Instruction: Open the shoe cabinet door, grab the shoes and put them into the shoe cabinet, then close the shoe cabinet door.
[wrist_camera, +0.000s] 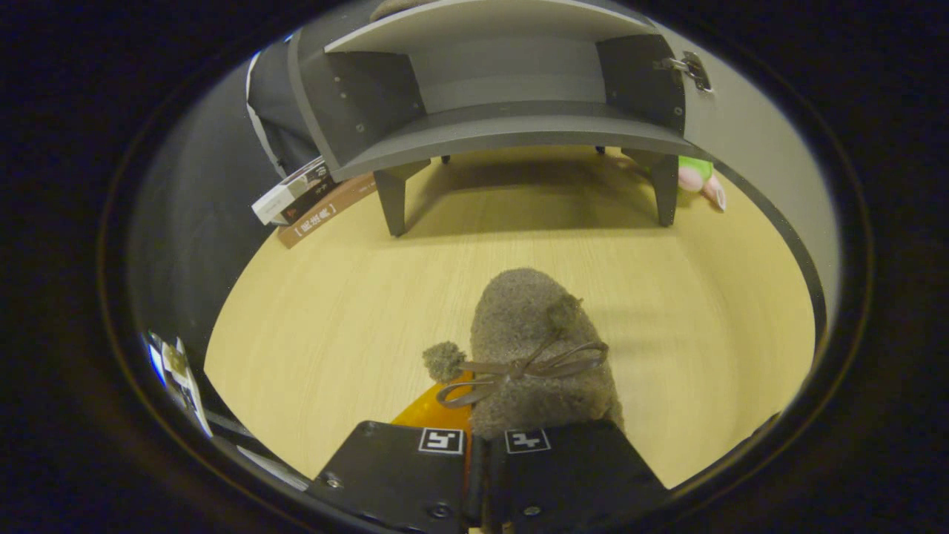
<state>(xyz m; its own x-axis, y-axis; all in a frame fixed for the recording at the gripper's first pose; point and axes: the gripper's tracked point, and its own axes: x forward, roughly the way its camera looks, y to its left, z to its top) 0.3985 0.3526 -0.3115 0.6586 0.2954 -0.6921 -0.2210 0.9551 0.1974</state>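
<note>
A fuzzy brown-grey shoe [530, 334] with a bow and pompoms juts forward from between my fingers, lifted above the wooden floor [334, 311]. My gripper [485, 437] is shut on the shoe's rear edge, the two fingers nearly touching. Beyond the shoe stands the grey shoe cabinet [504, 126] on short legs. Its door [756, 148] is swung open to the right, with a metal hinge [693, 70] showing. The lower shelf [511, 133] lies bare. Something fuzzy sits atop the cabinet.
A stack of books [308, 200] leans on the floor left of the cabinet. A pink and green item [700, 178] lies behind the cabinet's right leg, by the open door. An orange part [437, 408] shows under the shoe near the fingers.
</note>
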